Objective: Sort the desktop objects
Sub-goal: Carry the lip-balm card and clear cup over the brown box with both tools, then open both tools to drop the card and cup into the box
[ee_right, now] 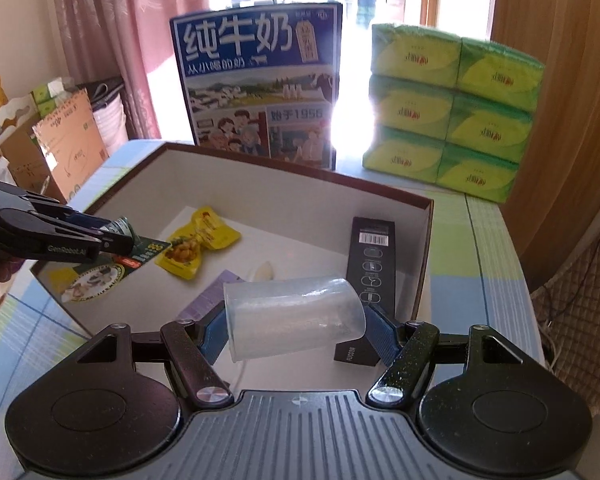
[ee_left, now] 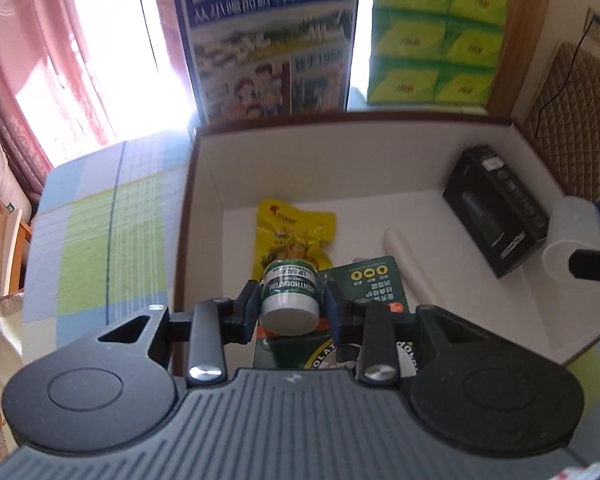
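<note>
Here, left gripper (ee_left: 290, 304) jaws pinching a lip salve jar (ee_left: 290, 298), right gripper (ee_right: 296, 334) jaws clamping a clear plastic cup (ee_right: 296, 316) — both over the box (ee_right: 426, 240).

Each gripper has a ribbed grey-blue housing along the near edge, flanked by two round black discs with a pressed circle in each. Black link arms run forward from silver rivet heads to the fingers. The left gripper (ee_left: 289, 300) carries black finger blocks with dark blue pads (ee_left: 333, 304). On the right gripper (ee_right: 296, 330) the links look speckled, and its pads (ee_right: 384, 334) are ribbed blue. Seen from the side, the left gripper bears white "GenRobot.AI" lettering.
</note>
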Demonstrator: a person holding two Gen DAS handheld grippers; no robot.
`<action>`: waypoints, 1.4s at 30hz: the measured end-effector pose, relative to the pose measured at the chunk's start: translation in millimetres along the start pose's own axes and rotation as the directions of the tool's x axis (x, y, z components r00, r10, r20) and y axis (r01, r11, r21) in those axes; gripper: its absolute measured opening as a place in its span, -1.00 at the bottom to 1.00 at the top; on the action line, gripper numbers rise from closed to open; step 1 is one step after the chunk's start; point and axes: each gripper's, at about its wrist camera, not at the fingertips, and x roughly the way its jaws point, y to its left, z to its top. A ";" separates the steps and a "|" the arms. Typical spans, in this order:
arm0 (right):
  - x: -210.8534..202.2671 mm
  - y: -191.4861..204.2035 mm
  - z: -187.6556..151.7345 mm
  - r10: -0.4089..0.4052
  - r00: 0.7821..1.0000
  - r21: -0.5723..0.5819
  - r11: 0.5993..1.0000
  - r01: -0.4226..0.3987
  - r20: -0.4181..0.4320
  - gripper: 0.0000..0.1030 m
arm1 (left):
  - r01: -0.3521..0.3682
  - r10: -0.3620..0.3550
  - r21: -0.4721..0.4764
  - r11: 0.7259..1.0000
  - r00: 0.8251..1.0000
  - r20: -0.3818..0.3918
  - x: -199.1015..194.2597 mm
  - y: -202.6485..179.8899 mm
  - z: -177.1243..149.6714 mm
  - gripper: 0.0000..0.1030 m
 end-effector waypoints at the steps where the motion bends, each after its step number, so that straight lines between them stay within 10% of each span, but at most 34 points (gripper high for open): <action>1: 3.0 -0.6 -0.3 -0.001 1.000 0.001 1.000 0.001 -0.006 0.33 | -0.001 0.001 0.001 1.000 1.000 -0.010 5.2 0.3 -0.4 -0.43; 39: 71.1 11.2 -8.5 -0.042 0.995 -0.183 0.983 0.026 -0.085 0.33 | 0.050 -0.045 0.074 0.996 0.996 -0.077 30.8 -10.8 -1.5 -0.13; 42: 69.1 15.2 -10.8 -0.048 0.995 -0.228 0.973 0.026 -0.091 0.60 | 0.056 -0.051 0.077 0.995 0.996 -0.070 23.8 -12.5 -1.6 -0.02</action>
